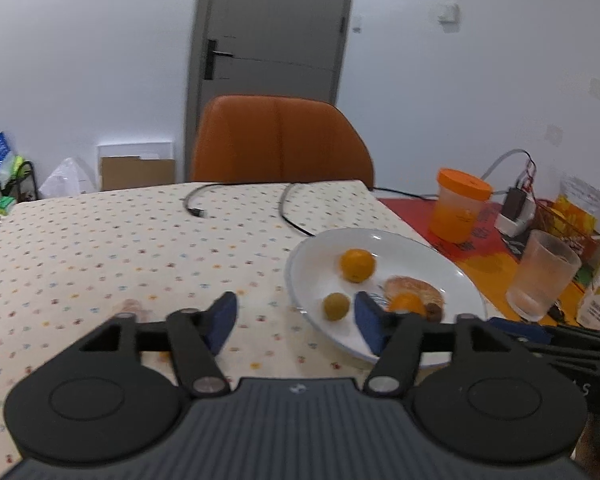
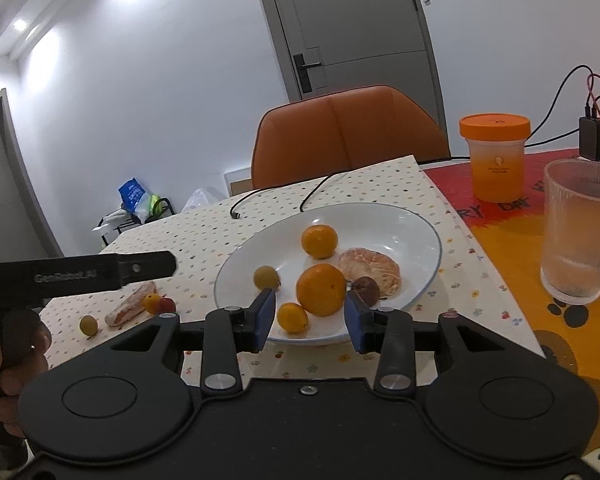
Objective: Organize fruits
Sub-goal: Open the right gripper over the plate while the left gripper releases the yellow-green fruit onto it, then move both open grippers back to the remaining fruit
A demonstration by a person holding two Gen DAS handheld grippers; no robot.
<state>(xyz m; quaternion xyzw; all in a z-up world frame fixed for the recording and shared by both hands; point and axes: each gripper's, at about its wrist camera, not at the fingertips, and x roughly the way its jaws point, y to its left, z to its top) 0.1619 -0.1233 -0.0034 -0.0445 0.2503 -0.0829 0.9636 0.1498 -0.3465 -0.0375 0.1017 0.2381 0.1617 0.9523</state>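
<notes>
Over the white plate [image 2: 420, 240], right tongs [image 2: 310, 316] gape — orange [image 2: 321, 289] between.

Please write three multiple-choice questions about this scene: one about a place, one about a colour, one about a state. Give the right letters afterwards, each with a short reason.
1. Where does the peeled tangerine lie?
A) on the floor
B) on the white plate
C) in a basket

2. What colour is the jar lid?
A) orange
B) blue
C) green

3. In what state is the left gripper?
A) shut on a fruit
B) shut and empty
C) open and empty

Answers:
1. B, it rests inside the plate's rim.
2. A, the lid is plainly orange.
3. C, its fingers stand wide apart, gripping nothing.
</notes>
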